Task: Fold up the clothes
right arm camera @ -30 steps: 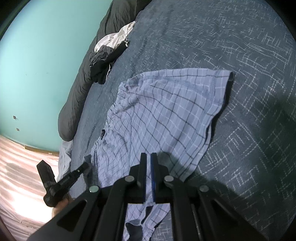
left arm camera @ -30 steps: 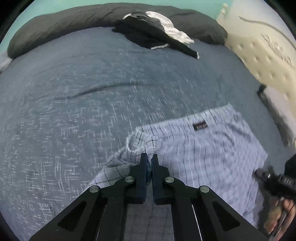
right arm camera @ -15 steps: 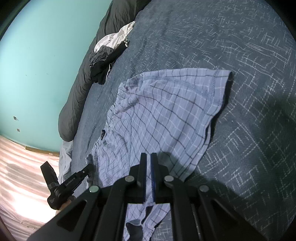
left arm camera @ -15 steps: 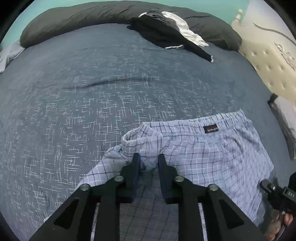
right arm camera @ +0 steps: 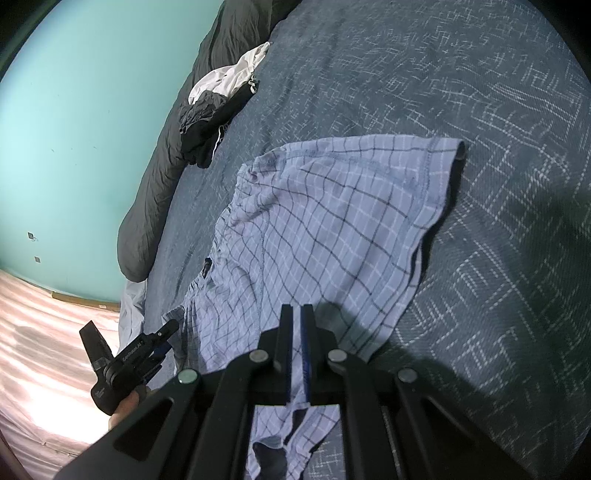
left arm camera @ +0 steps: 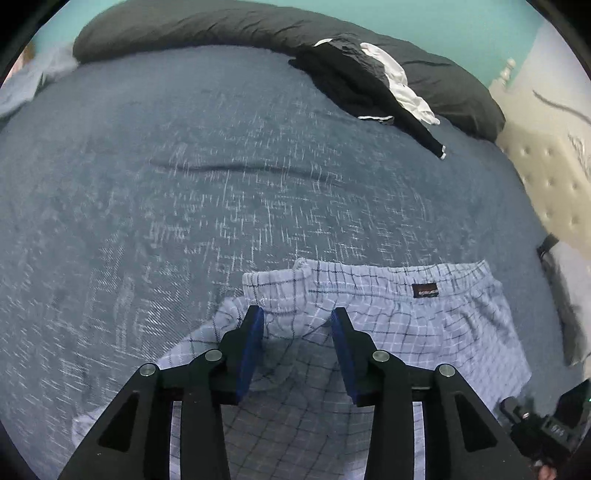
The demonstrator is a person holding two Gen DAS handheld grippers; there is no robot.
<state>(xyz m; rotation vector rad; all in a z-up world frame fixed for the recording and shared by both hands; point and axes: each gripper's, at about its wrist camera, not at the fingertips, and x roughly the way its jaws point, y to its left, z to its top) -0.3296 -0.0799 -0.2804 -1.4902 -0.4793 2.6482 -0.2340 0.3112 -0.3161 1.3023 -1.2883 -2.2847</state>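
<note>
Checked boxer shorts (left arm camera: 388,332) are lying limp and light on the blue bedspread (left arm camera: 184,221), the left gripper (left arm camera: 297,325) gaping empty over the waistband while the right gripper (right arm camera: 296,314) is pinching a hem, probably the firmest hold.

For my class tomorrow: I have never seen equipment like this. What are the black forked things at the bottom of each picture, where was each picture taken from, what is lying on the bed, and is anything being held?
There is no robot here. A person holds a pair of hand-held tongs in each hand, and each has a wide-angle camera looking forward along its two fingers, which bends the picture. One picture comes from the left tongs, the other from the right tongs. On the blue bedspread lie checked shorts, spread out. Farther off are a dark heap of clothes and a long grey pillow. The left tongs stand open over the waistband, gripping nothing. The right tongs are shut on the shorts' cloth.
</note>
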